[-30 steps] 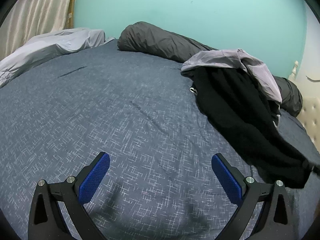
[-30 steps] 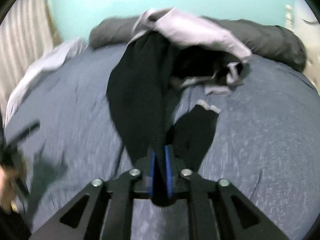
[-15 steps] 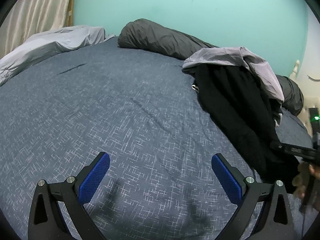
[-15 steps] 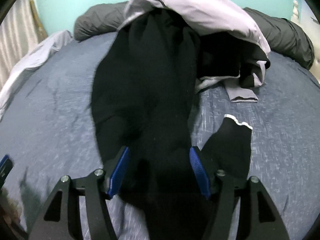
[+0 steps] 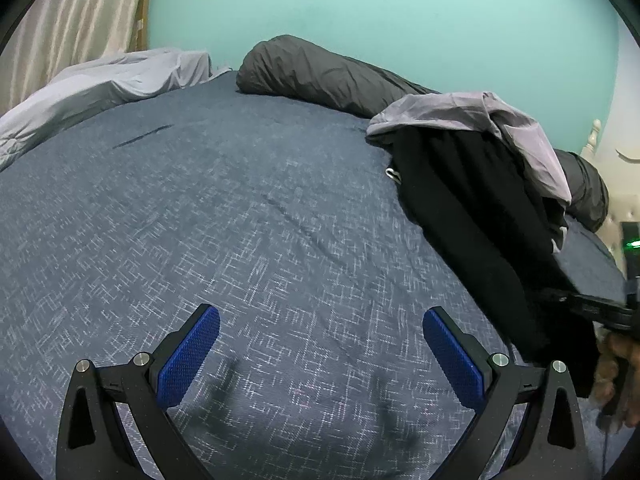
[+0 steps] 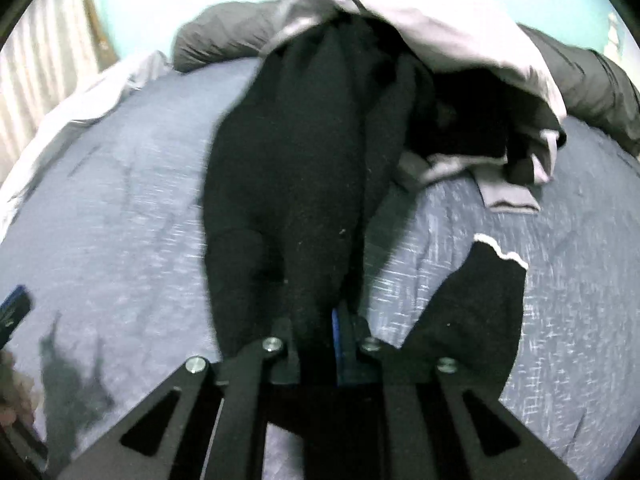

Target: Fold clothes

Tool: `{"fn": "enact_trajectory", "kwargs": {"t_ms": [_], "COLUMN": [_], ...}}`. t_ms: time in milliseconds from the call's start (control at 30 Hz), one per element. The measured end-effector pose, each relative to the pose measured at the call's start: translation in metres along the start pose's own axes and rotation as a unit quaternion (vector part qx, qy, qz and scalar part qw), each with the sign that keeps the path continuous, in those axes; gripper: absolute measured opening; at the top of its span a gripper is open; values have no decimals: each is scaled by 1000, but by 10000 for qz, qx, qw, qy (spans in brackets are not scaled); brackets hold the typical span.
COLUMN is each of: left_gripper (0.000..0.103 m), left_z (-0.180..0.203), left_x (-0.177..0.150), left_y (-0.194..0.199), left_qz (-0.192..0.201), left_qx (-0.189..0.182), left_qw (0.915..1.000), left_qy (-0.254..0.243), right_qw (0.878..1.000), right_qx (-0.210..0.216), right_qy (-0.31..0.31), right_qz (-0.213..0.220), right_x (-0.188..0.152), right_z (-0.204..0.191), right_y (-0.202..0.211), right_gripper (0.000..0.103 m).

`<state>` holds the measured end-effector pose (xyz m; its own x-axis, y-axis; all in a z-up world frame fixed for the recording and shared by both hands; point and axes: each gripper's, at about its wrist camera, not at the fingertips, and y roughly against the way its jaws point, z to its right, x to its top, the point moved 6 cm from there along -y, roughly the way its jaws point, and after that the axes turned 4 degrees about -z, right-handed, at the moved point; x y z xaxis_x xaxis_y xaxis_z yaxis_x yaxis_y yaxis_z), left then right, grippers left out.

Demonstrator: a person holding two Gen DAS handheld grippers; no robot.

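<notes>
Left wrist view: the left tongs hang over the bed with their arms wide apart and nothing between them; each black arm carries a blue pad with a fine knurled grain. The bed cover is dark blue cloth flecked with short white crosshatch lines, creased in a shallow line near its middle. Along the far edge lies a long grey roll of crinkled, slightly shiny fabric, and a pale grey sheet is bunched at the far left corner. Toward the right edge sits the clothes heap: a matte black garment stretched down toward the near edge, with a smooth lilac garment draped over its far end. At the right rim a black tool and a hand are cut off and blurred.

Right wrist view: the right tongs are clamped together on the near end of the black garment, which hides the left pad; only a sliver of blue shows. The cloth looks soft and linty and runs up under the lilac garment. A separate black piece with a wavy white trim lies flat just right of the tongs. The picture is overexposed and smeared, so the folds inside the heap cannot be made out.
</notes>
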<state>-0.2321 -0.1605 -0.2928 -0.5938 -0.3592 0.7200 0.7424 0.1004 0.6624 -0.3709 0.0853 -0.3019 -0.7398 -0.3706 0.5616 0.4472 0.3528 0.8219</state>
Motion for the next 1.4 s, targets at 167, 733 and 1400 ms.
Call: {"fn": "enact_trajectory", "kwargs": {"t_ms": [167,733,1400], "left_gripper": [103,103,103], "left_z": [1,12,43], "left_x": [4,49,62], "left_y": [18,161,276], "left_qz": [163,793,1203], "left_qx": [12,-79,-367], "left_qw": [9999,9965,9901], "left_qy": [-56,-249,-621], "right_qw": [9986,9853,9727], "right_qx": [323,470,-45], "right_qy": [220,591,483], "right_qz": [368,1533,2268], "right_x": [5,10,11], "right_z": [-19,-50,-30], "right_y": [59,270,435], "right_gripper": [7,7,7]}}
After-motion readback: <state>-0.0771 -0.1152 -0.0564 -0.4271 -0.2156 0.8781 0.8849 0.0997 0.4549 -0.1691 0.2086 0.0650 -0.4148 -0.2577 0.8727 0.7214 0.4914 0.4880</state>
